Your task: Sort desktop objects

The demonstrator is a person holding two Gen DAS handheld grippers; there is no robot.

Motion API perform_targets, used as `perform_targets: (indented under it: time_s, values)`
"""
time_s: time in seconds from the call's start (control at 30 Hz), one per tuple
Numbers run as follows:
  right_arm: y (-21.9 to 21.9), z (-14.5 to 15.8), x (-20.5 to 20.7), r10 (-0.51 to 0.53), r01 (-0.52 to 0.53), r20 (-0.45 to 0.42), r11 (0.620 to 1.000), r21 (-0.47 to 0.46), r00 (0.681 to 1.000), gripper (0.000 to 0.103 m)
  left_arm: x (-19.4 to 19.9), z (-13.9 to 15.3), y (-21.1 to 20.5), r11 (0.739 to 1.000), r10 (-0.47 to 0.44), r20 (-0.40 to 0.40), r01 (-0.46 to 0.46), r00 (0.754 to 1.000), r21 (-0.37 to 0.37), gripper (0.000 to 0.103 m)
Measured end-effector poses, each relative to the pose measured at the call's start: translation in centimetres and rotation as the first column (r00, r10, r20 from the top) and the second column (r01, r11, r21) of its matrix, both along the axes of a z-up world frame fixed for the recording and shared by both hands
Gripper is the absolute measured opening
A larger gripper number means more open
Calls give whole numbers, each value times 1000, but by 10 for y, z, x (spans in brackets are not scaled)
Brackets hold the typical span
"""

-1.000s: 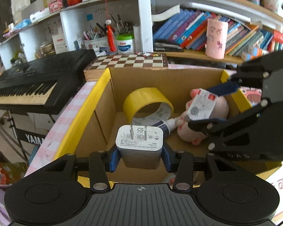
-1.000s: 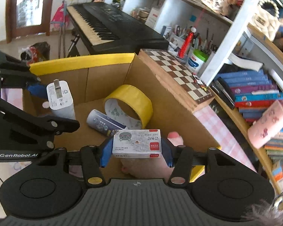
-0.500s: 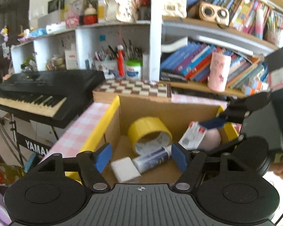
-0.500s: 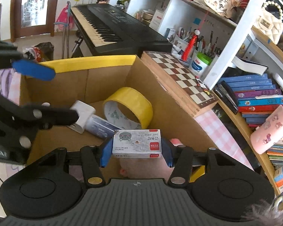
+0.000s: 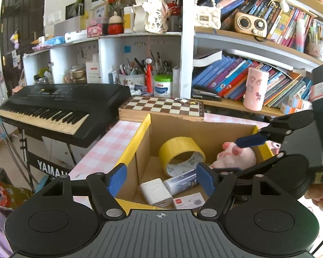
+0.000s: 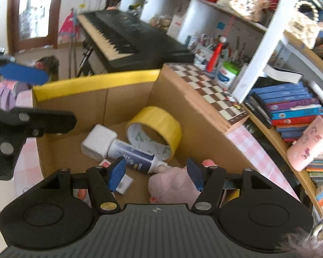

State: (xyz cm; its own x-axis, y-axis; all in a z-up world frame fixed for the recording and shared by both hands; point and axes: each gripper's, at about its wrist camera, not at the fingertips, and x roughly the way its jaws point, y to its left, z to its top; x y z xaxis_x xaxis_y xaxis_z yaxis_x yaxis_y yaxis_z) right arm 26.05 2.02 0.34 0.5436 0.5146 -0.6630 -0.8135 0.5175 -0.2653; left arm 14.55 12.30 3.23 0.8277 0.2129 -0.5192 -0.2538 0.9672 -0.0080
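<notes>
Left wrist view: the left tool hangs spread and empty over the cardboard box, where the white charger lies beside the tube, the small carton, the yellow tape roll and the pink plush; the right tool is opening above the plush, nothing between its pads

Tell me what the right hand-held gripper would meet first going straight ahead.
Probably the pink plush toy in the cardboard box; it lies between the opening, empty jaws of the right hand-held gripper. Depth is uncertain.
</notes>
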Motion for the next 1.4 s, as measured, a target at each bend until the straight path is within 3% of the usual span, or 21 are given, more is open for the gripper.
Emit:
perform_targets:
  time_s: [0.53, 0.9, 1.4]
  values:
    - [-52, 43, -37, -194, 188, 17, 967, 174, 981, 61, -26, 12, -5, 997, -74, 19, 74, 997, -12, 74]
    - [-91, 38, -86, -400, 395, -40, 880, 264, 916, 62, -62, 10, 3, 996, -71, 0, 71, 997, -50, 74]
    - [-111, 14, -156, -540, 541, -91, 792, 284, 837, 62, -108, -6, -9, 991, -131, -56, 128, 990, -49, 74]
